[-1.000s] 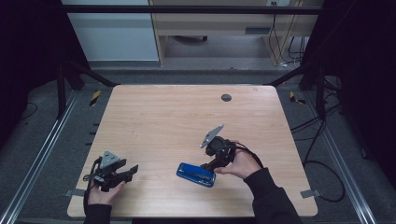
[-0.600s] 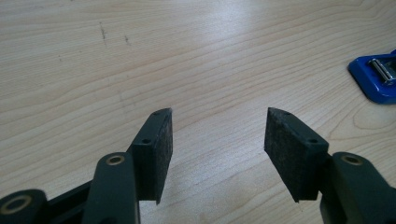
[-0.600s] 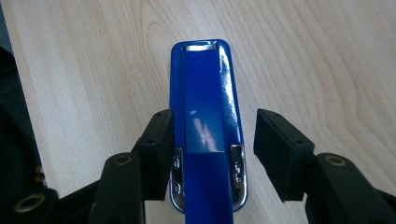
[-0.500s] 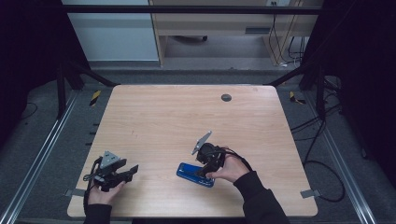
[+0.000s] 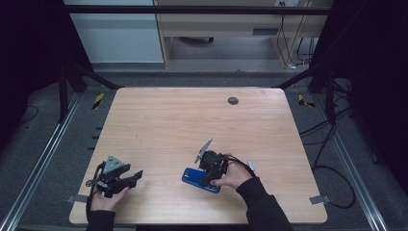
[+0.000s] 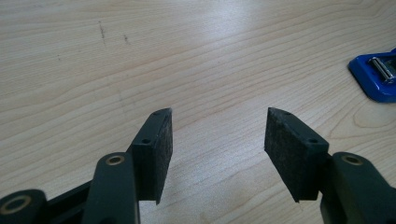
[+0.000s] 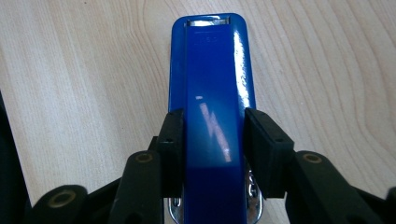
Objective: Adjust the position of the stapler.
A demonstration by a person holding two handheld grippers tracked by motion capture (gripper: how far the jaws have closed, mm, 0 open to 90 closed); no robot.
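Wooden counter (image 5: pixel 159 120): right gripper (image 7: pixel 212 140) fingers, just closing, clamp the blue stapler (image 7: pixel 212 88), ready for lifting; left gripper (image 6: pixel 217 135) open.

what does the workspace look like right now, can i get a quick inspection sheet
surface: wooden table, bare, with a round grommet near the far edge
job's things: blue stapler lying flat near the front edge
clutter: nothing seen
grippers: right gripper straddles the stapler, jaws just been closing, pads at its sides; left gripper open over bare wood
cables: black cables on the floor at right
surroundings: metal frame rails, wooden furniture behind
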